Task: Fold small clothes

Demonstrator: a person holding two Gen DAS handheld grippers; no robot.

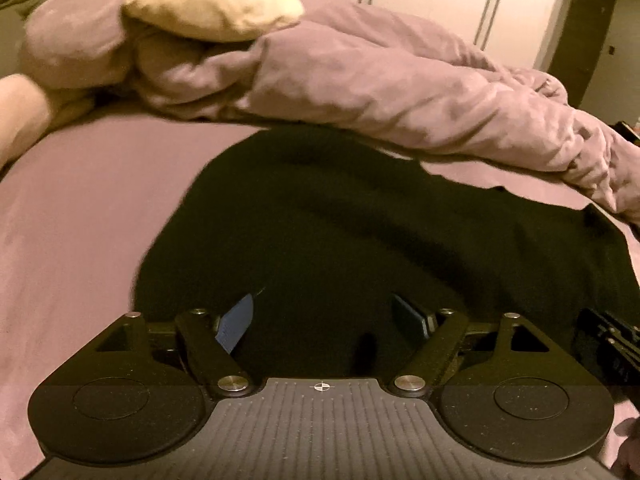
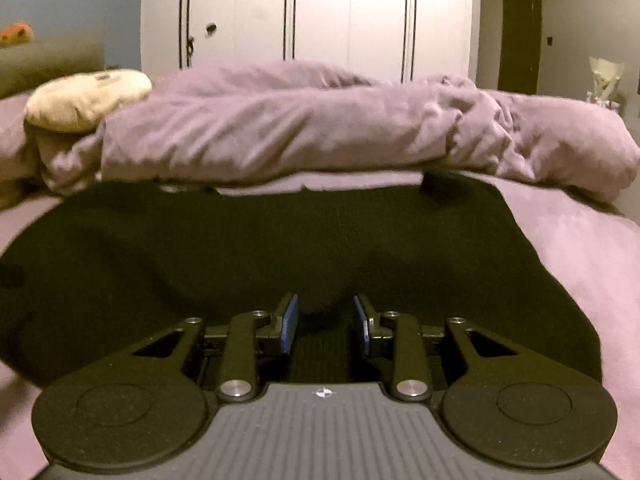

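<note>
black garment [image 1: 340, 232] lies spread flat on the bed sheet [image 1: 80, 220], just in front of the bunched duvet [image 1: 380, 88]. left gripper [image 1: 324, 320] fingers wide over the garment's near edge, gripping nothing. right gripper [image 2: 325, 320] fingers narrow, garment fabric between the pads [image 2: 289, 320], no visible pinch.

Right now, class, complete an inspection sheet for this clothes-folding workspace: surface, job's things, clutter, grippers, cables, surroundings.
Surface: bed sheet, pinkish purple, mostly smooth.
Job's things: black garment spread flat on the sheet, one only.
Clutter: bunched duvet along the garment's far edge; cream cushion with a smiley face lying on it.
Grippers: left gripper open wide over the garment's near edge; right gripper narrowly open, dark fabric showing between its pads, no grip evident.
Cables: nothing seen.
Surroundings: white wardrobe behind the bed; dim room.
</note>
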